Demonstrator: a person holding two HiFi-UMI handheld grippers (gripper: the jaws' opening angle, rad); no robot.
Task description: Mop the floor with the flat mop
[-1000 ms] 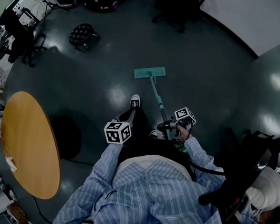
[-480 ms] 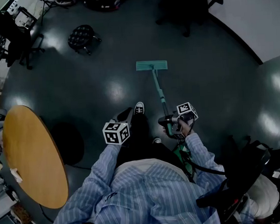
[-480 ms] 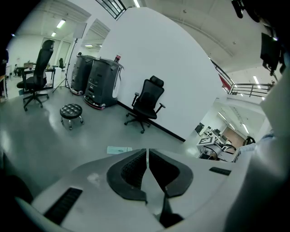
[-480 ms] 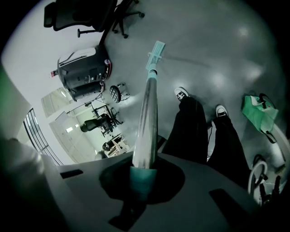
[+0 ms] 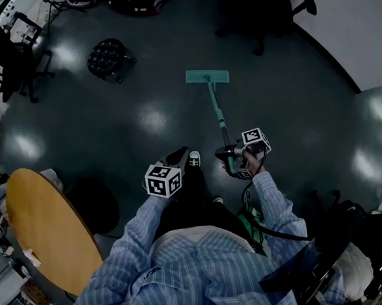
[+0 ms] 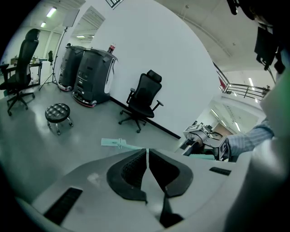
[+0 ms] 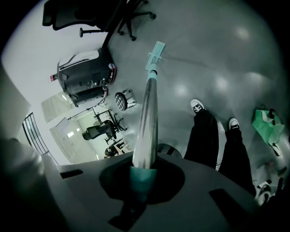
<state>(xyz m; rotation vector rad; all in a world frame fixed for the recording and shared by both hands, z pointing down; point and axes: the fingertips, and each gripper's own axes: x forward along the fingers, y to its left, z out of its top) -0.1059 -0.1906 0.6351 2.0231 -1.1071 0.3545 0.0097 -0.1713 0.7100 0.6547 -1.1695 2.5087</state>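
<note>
The flat mop has a teal head [image 5: 207,76] lying flat on the dark floor, and its pole [image 5: 218,116] slants back toward me. My right gripper [image 5: 232,156] is shut on the mop pole [image 7: 147,118] near its teal grip; the mop head [image 7: 155,53] shows far along the pole in the right gripper view. My left gripper [image 5: 176,159] is held out over the floor beside my leg, jaws shut with nothing between them. In the left gripper view the mop head [image 6: 111,142] lies on the floor beyond the left gripper [image 6: 147,161].
A round wooden table [image 5: 50,230] stands at the left. A small black stool [image 5: 107,56] sits at the far left, office chairs [image 5: 259,13] beyond the mop. My shoes [image 5: 193,158] are just behind the pole. A white wall [image 5: 351,20] runs at the right.
The mop head has slid farther away across the floor, and my right gripper has pushed forward with the pole. I have stepped forward; the table has dropped back in view.
</note>
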